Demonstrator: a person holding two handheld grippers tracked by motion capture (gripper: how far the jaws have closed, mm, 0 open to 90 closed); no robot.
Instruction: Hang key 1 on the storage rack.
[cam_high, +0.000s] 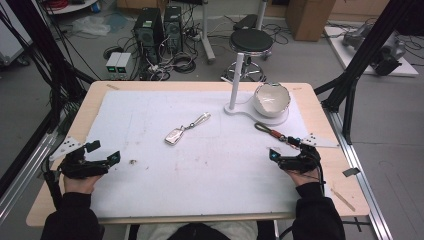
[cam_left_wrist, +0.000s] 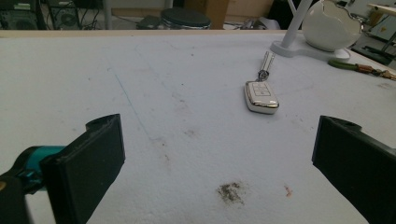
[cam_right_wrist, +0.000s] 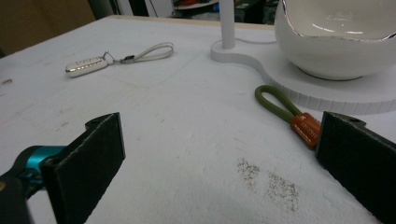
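— Nearest: left gripper (cam_high: 102, 161) and right gripper (cam_high: 286, 156), jaws wide apart, empty.
— Silver-white key fob (cam_high: 174, 136)? Lay mid-mat, left of white egg-shaped bowl (cam_high: 271, 99). Best approached low, squarely across its sides.

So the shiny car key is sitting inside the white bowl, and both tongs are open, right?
Not quite. The car key lies on the white mat, well away from the bowl, as the high view shows. Both the left tongs and the right tongs are open.

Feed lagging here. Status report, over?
Left gripper open, empty. Right gripper open, beside olive strap. Key fob mid-table, untouched. Nothing in the way.
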